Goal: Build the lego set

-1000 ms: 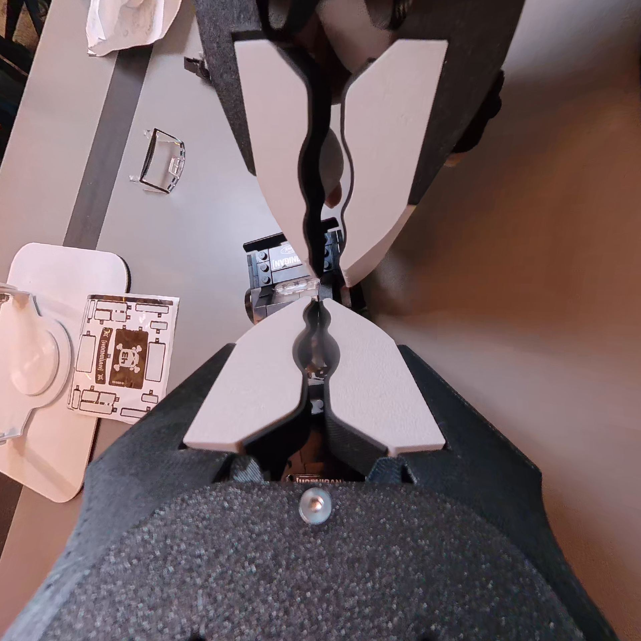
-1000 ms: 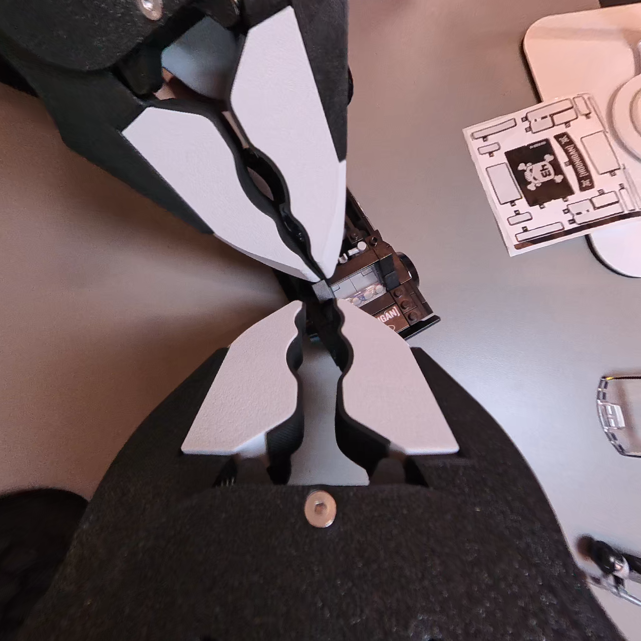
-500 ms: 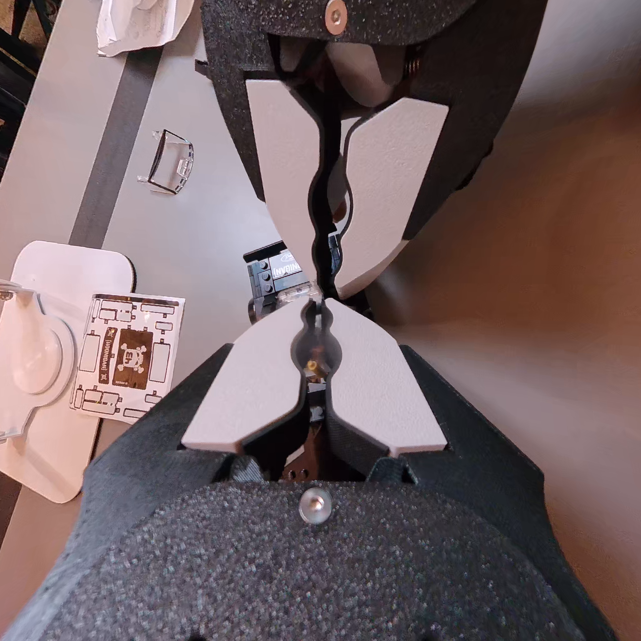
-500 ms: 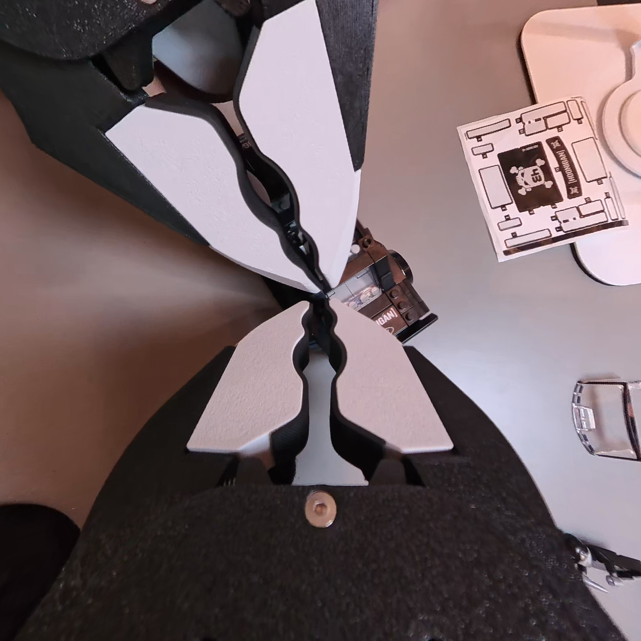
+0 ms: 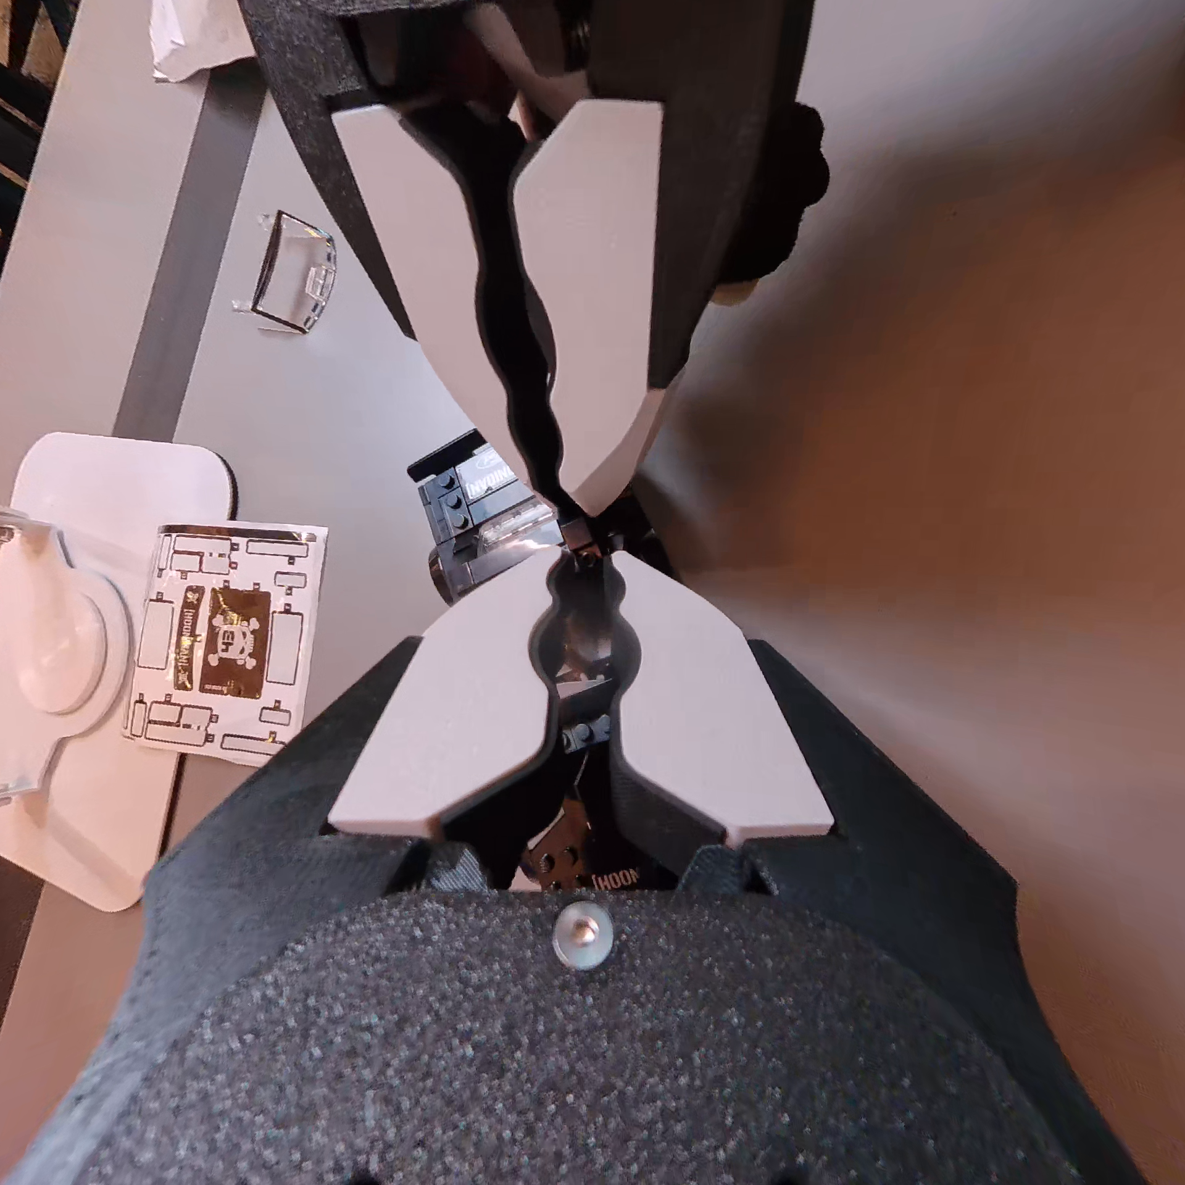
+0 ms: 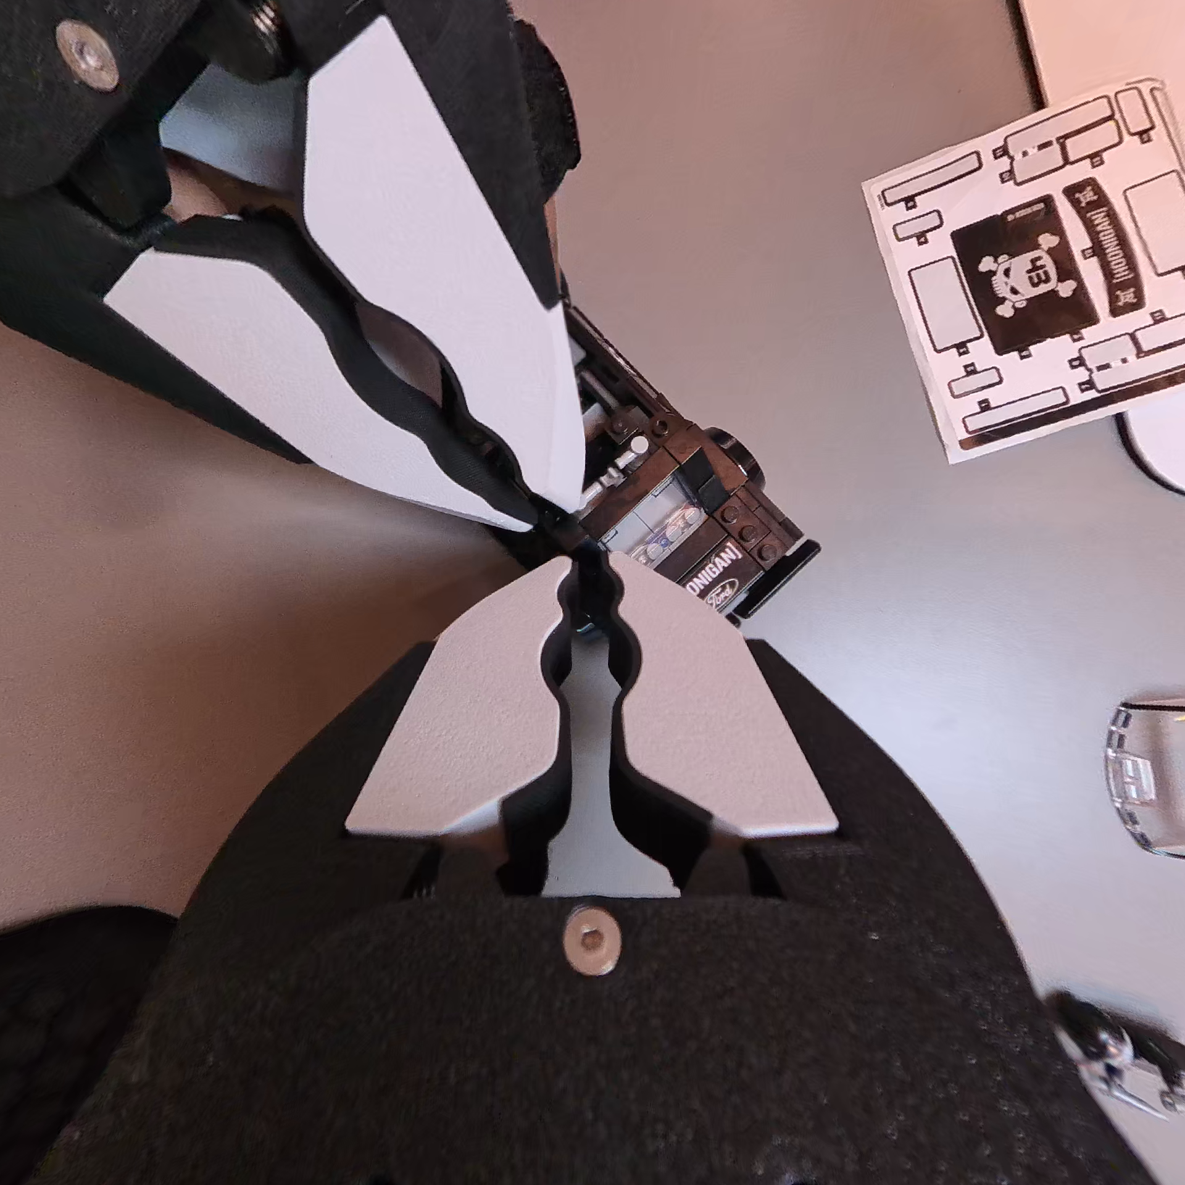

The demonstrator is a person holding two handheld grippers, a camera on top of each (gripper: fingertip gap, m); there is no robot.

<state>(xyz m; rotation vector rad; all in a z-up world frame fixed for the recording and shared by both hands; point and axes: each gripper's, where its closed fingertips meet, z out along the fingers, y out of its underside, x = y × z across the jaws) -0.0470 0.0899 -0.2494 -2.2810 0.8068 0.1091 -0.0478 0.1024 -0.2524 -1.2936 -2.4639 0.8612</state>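
A black lego car [image 5: 474, 506] lies on the grey table, partly under both grippers; it also shows in the right wrist view [image 6: 705, 532]. My left gripper [image 5: 585, 558] is shut on the car's near edge, and car parts show through the gap between its fingers. My right gripper [image 6: 587, 564] is shut on a small black piece [image 6: 587, 580] and holds it at the car's front corner. The two grippers meet tip to tip there. The left gripper [image 6: 545, 513] shows at the upper left of the right wrist view. The right gripper [image 5: 571, 506] shows at the top of the left wrist view.
A sticker sheet [image 5: 224, 635] lies left of the car, half on a white stand base [image 5: 122, 487]. A clear windscreen piece [image 5: 292, 276] lies beyond it. A white crumpled bag [image 5: 192, 38] is at the far edge. A small chrome-and-black part [image 6: 1116, 1058] lies at the lower right. The grippers are tip to tip, or close to it.
The right gripper has tilted and shifted while staying tip to tip with the left. The car's front shows more in the right wrist view. Both grippers stay shut.
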